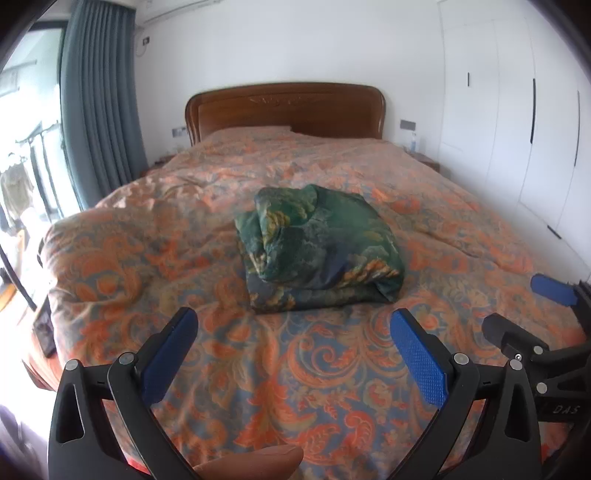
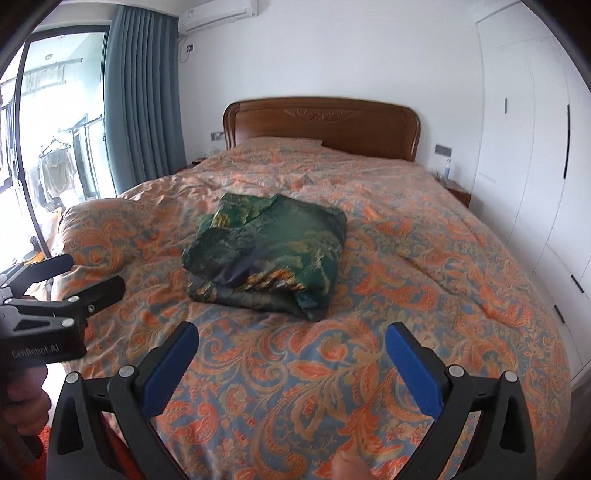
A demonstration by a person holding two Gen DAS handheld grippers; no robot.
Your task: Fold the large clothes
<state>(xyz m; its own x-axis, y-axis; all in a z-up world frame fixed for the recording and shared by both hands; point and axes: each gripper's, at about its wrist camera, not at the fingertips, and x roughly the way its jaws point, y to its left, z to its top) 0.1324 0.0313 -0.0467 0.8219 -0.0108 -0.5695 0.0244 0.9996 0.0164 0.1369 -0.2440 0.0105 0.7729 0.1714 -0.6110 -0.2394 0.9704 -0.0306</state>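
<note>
Bedding fills most of both views: an orange and blue paisley quilt [image 1: 258,369] spread over a bed [image 2: 461,288] with a carved wooden headboard [image 1: 286,107] at upper centre. On the quilt, at the centre of the left wrist view and left of centre in the right wrist view, lies the folded green garment [image 1: 317,247], a thick bundle with gold leaf print, its layers stacked and its edges rumpled. It touches neither tool.

The left gripper [image 1: 295,332] sits at the bottom of its own view, its blue-padded fingers spread wide with nothing between them, short of the bundle. The right gripper [image 2: 291,343] is likewise wide open and empty, low in its frame.

Grey-blue curtains [image 2: 144,103] hang at upper left beside a bright glass door [image 2: 48,129]. White wardrobe doors [image 1: 517,122] line the right side, and an air conditioner [image 2: 218,14] is mounted at the top.
</note>
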